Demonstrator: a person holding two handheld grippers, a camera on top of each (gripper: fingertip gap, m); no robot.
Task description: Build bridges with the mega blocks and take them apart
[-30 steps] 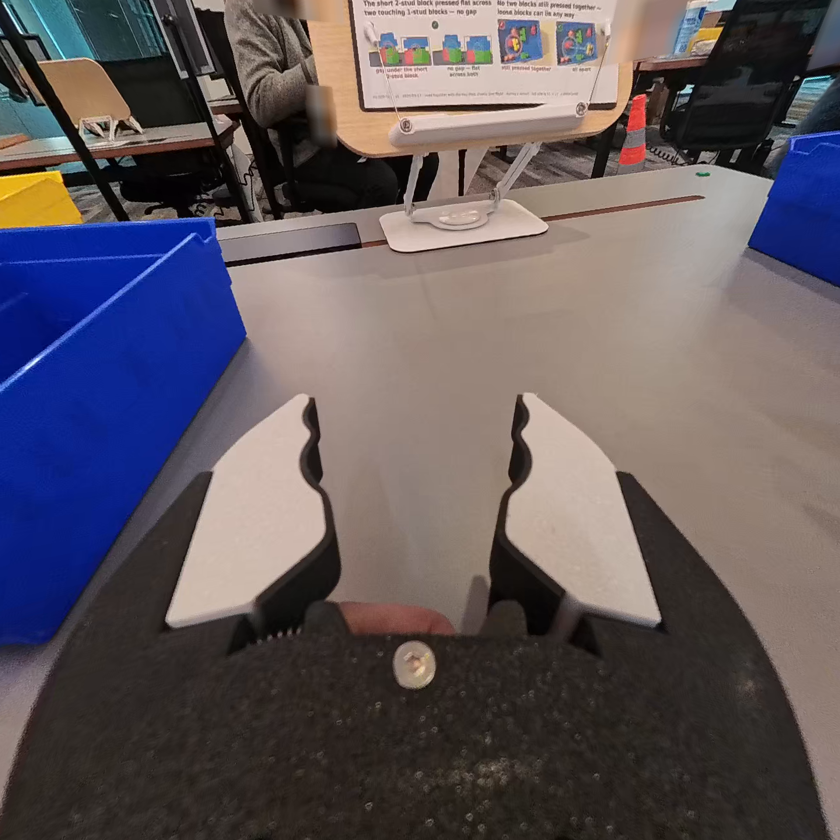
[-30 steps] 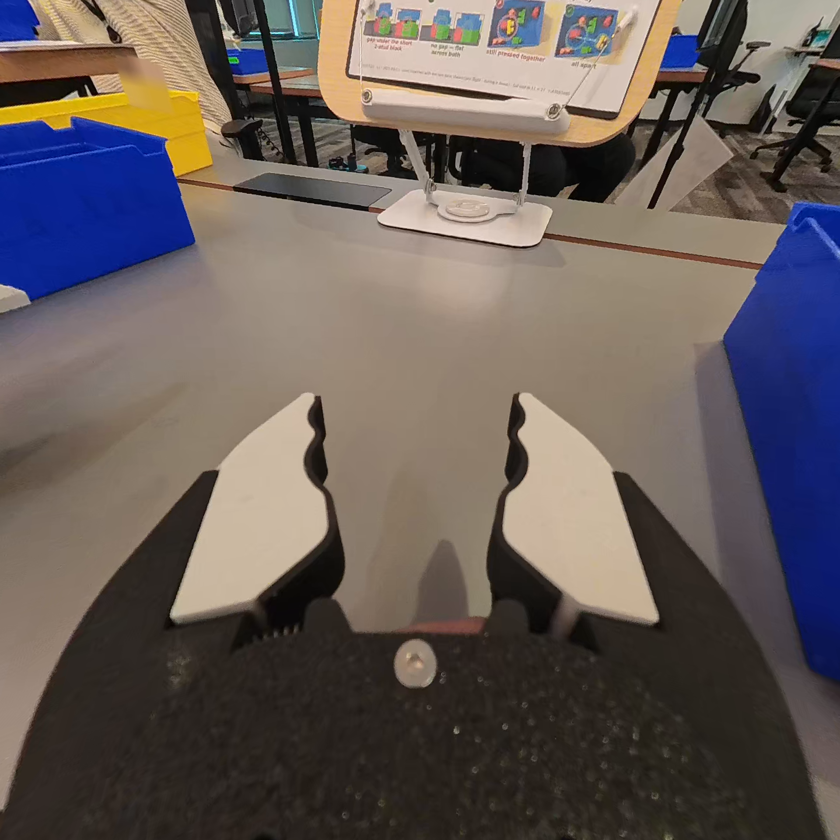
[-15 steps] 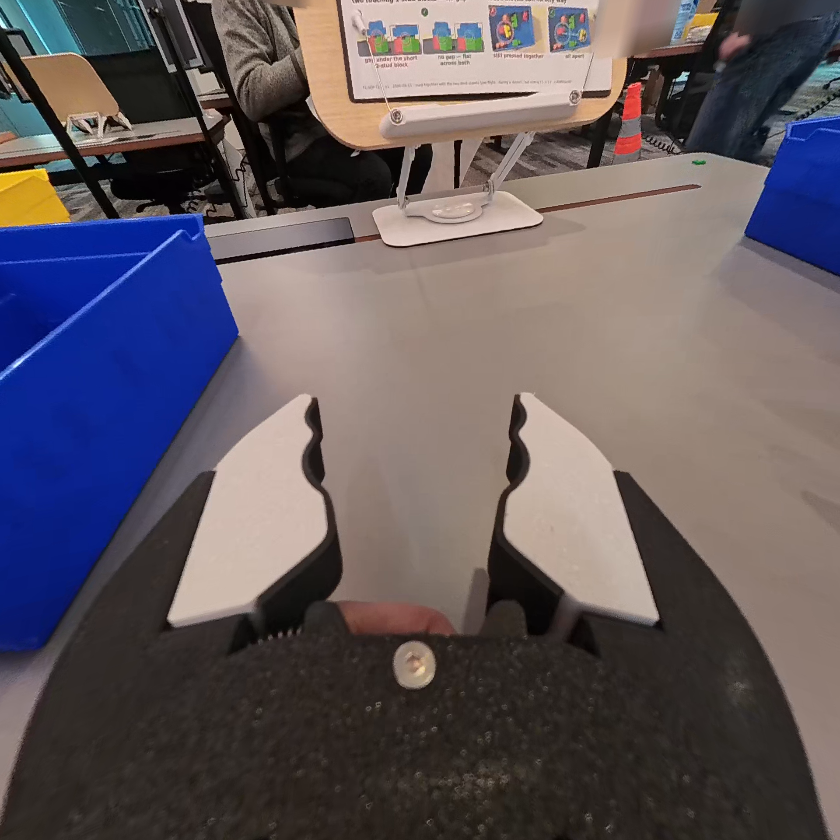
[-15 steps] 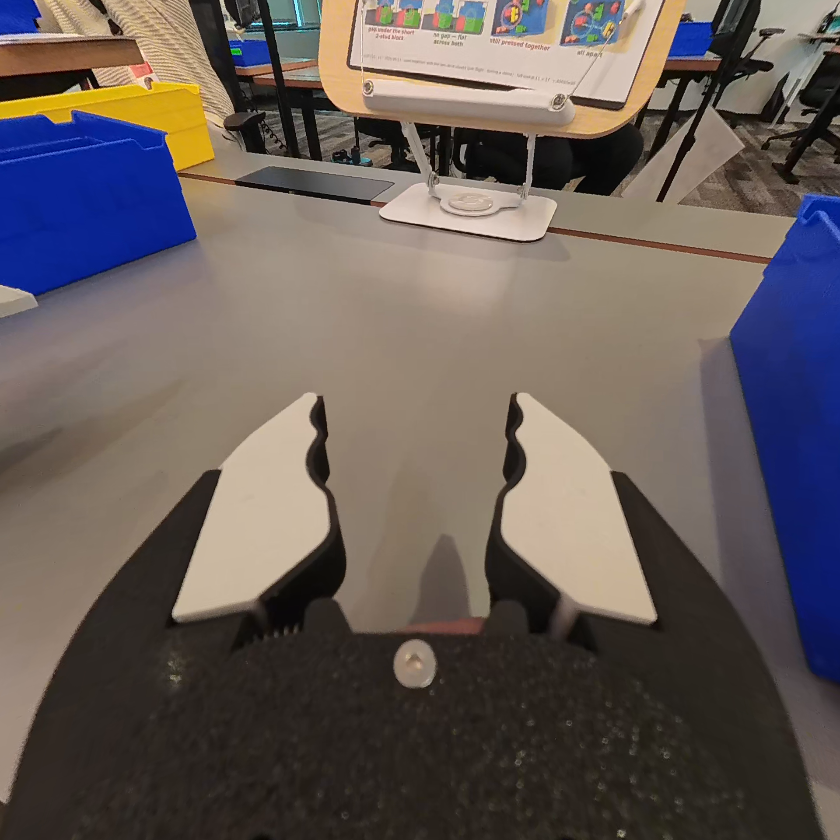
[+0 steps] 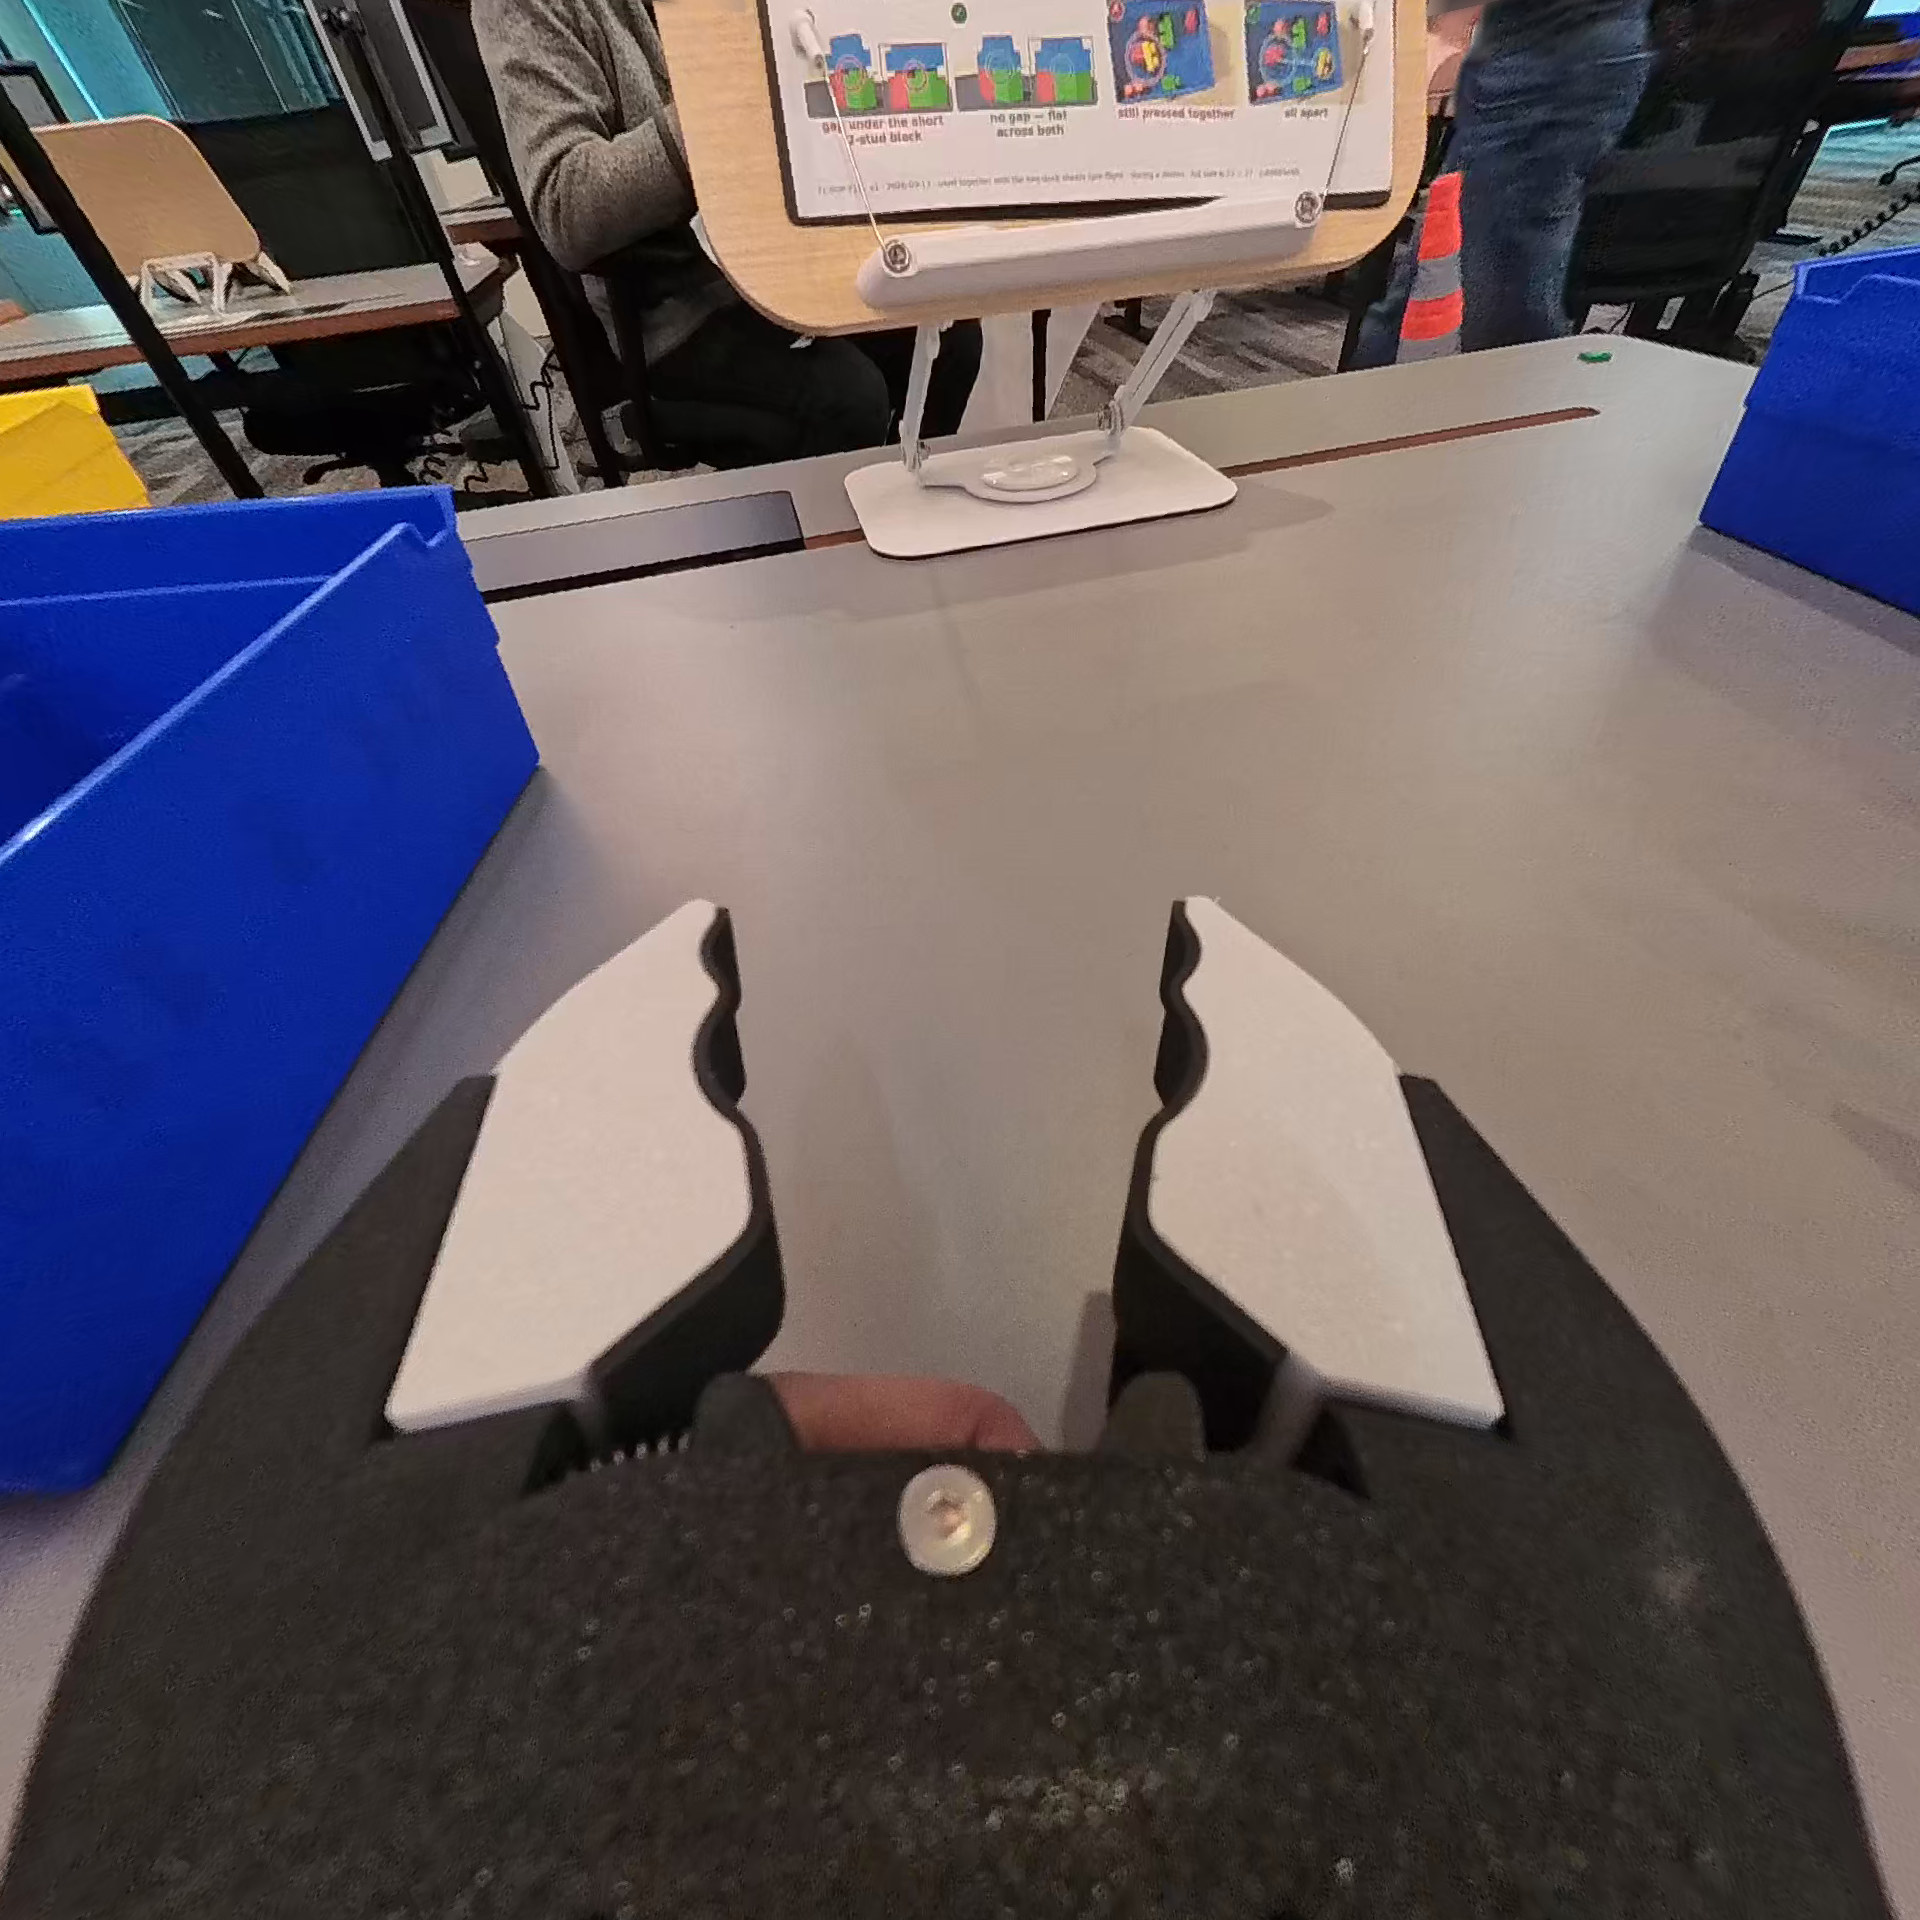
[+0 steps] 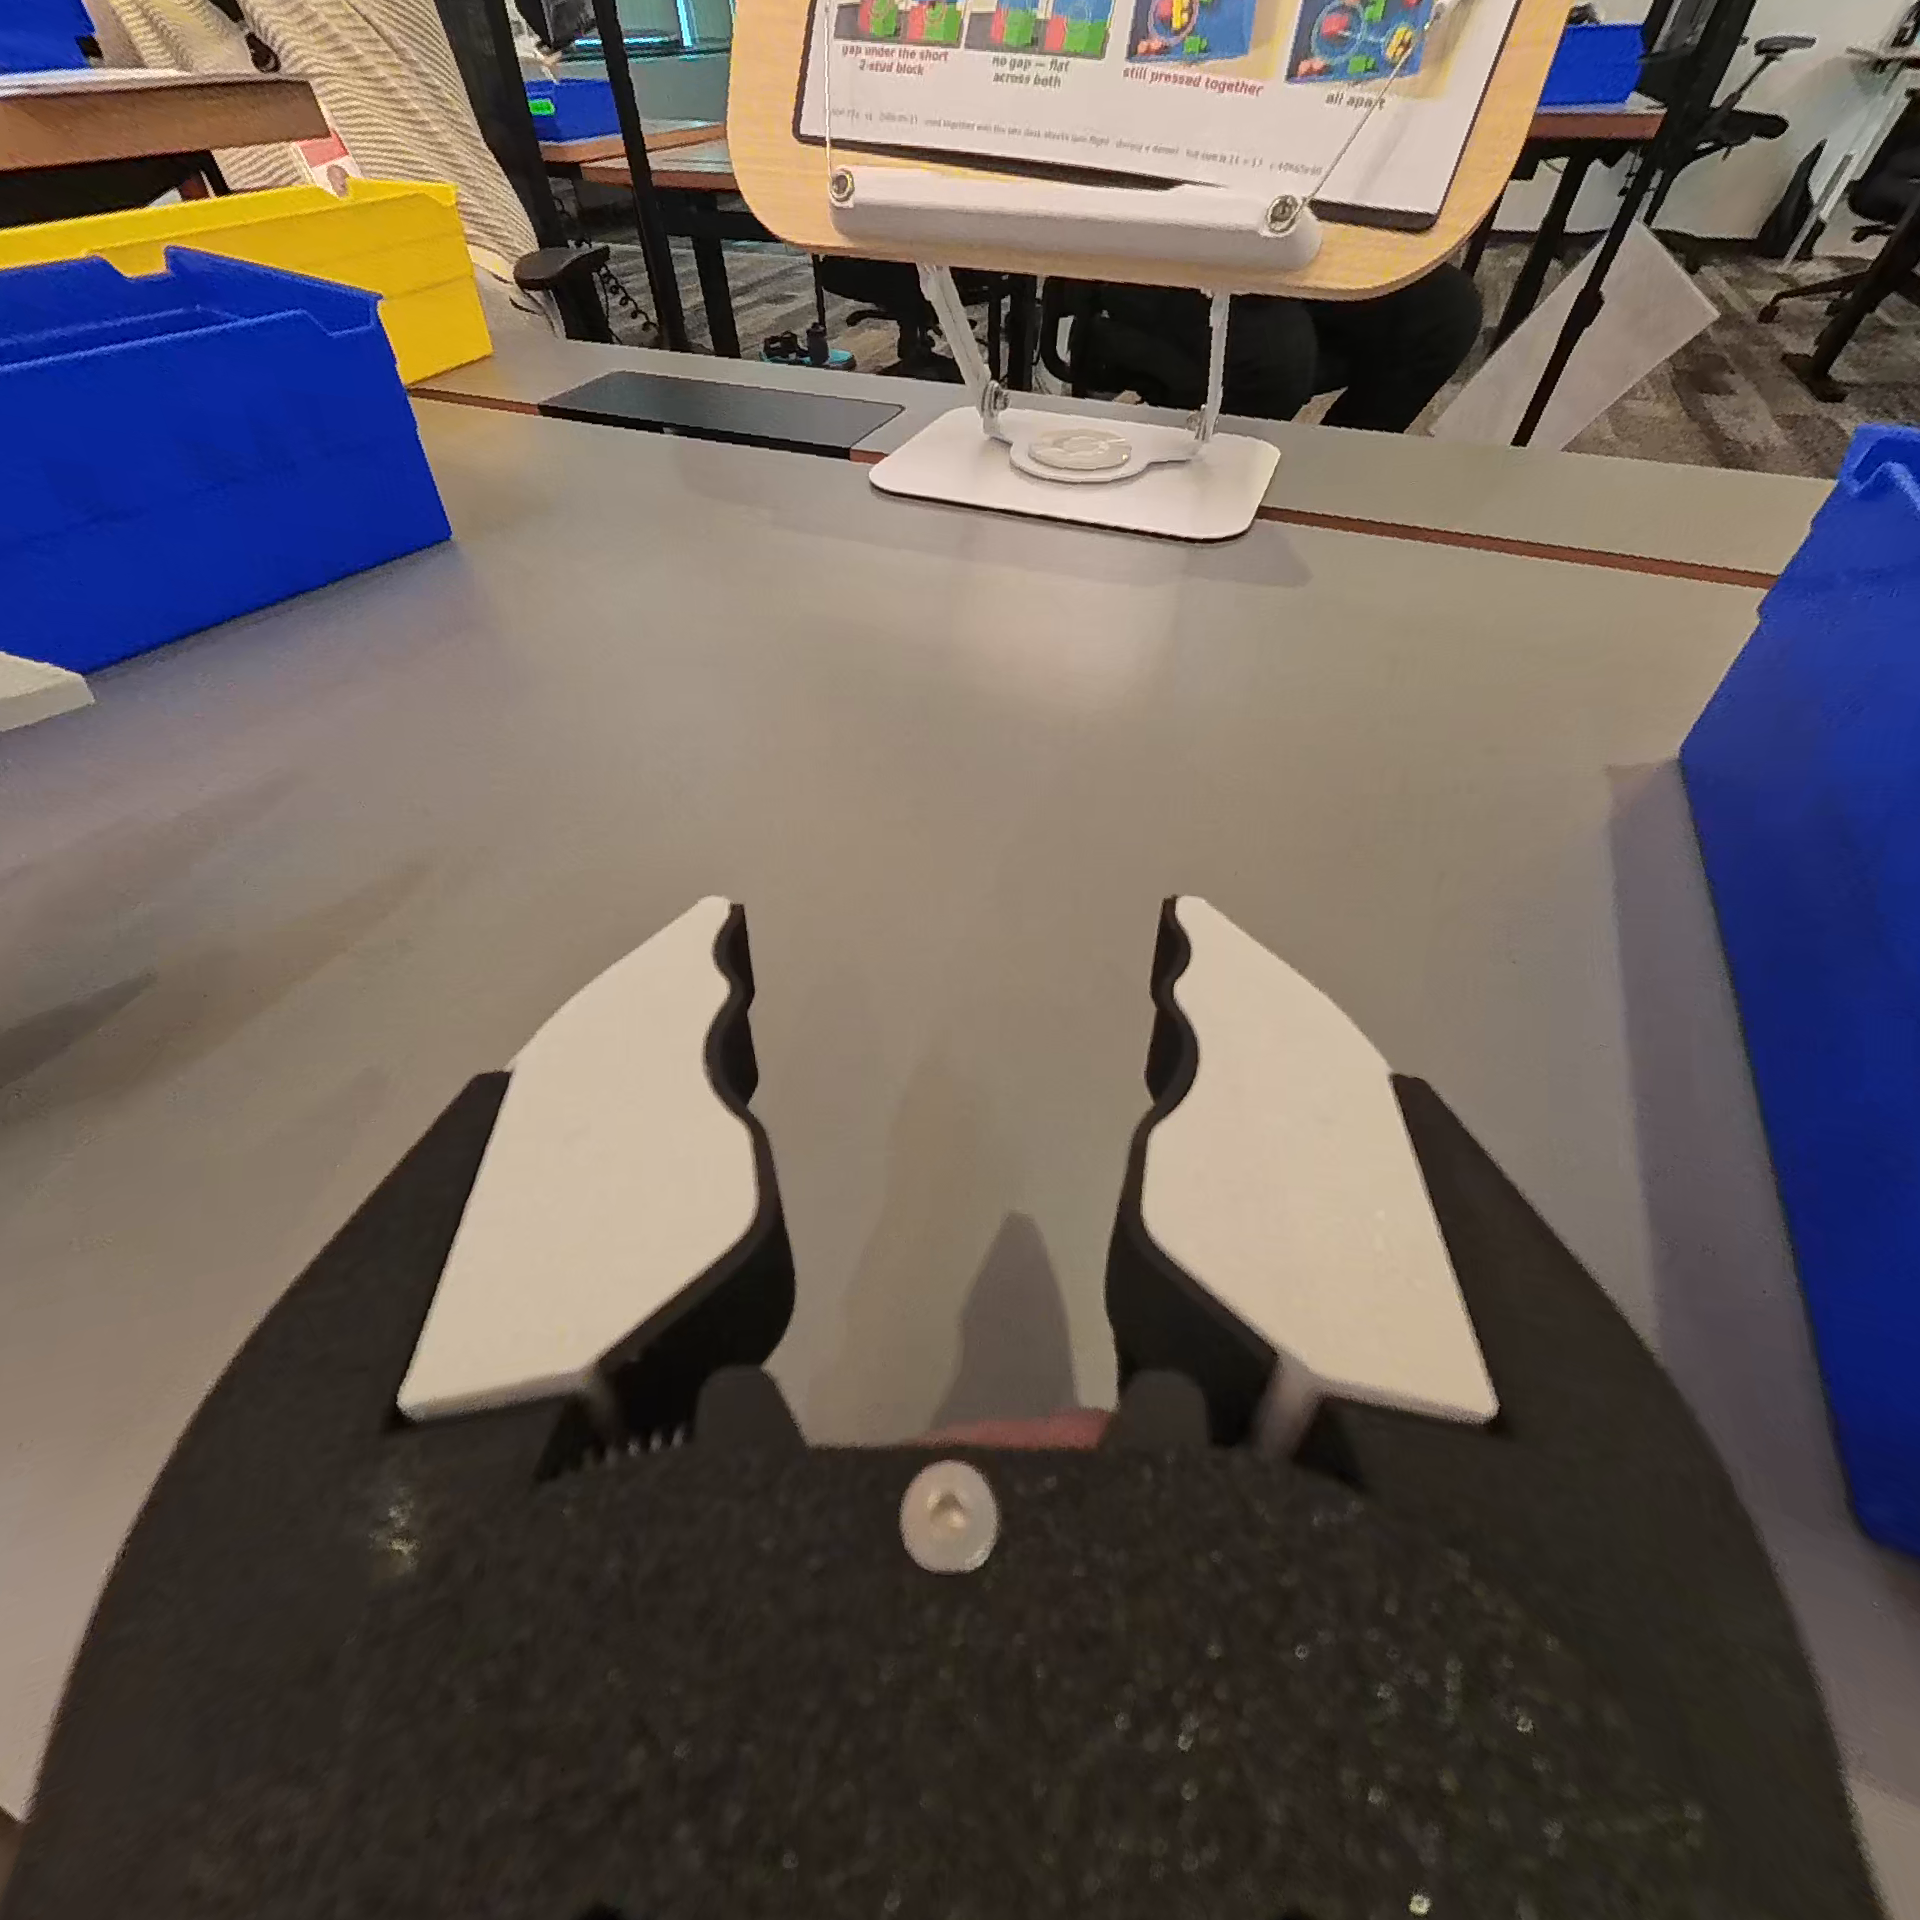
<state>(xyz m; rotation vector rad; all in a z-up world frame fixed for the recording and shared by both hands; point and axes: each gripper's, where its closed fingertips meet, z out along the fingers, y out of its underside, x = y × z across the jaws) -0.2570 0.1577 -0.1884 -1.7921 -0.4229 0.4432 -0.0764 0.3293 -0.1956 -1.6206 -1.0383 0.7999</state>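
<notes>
My left gripper [image 5: 951,914] is spread wide with nothing between its white fingers [image 5: 603,1164], hanging over bare grey table [image 5: 1039,748]. My right gripper [image 6: 951,914] is likewise released and empty. I see no mega blocks anywhere in either view; they may sit inside the bins, but the walls hide the insides from me.

Just left of the left gripper stands a blue bin [image 5: 239,883], and far off to its right, a second blue bin [image 5: 1839,457]. From the right wrist view that second bin [image 6: 1829,987] is close on the gripper's right, with the first bin [image 6: 197,468] well ahead to the left and a yellow bin [image 6: 343,249] behind it.

Straight ahead of both grippers is the wooden stand holding an instruction sheet [image 5: 1049,166], on its white base [image 5: 1039,488].

Compared with a second ago, both grippers have kept the same spread. The stand now sits lower and larger in each view, and in the left wrist view a standing person in jeans [image 5: 1527,177] has appeared beside the orange cone [image 5: 1434,270].
</notes>
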